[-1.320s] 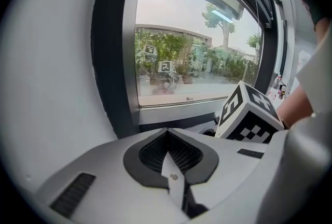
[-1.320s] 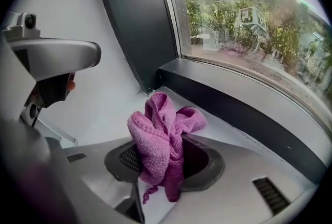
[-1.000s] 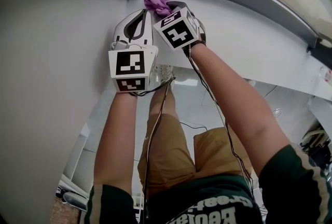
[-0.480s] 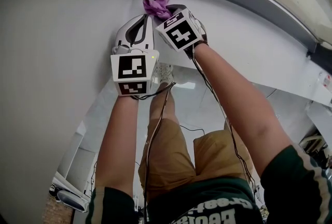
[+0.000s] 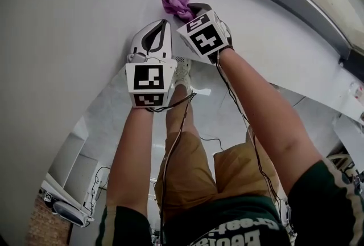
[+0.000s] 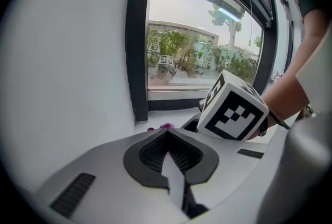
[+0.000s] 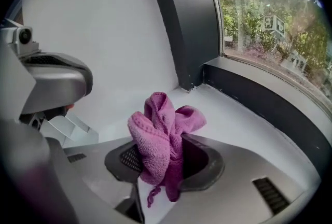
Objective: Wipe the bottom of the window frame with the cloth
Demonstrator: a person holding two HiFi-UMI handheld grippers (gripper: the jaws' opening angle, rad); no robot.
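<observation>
While the right hand-held gripper (image 7: 165,166) clamps its 2 jaws on the bunched purple cloth (image 7: 162,132), the cloth's free end pokes forward over the white sill (image 7: 233,114), near the dark window frame (image 7: 187,26) corner. The left hand-held gripper (image 6: 171,158) (jaws together, holding nothing) hovers just beside it.
</observation>
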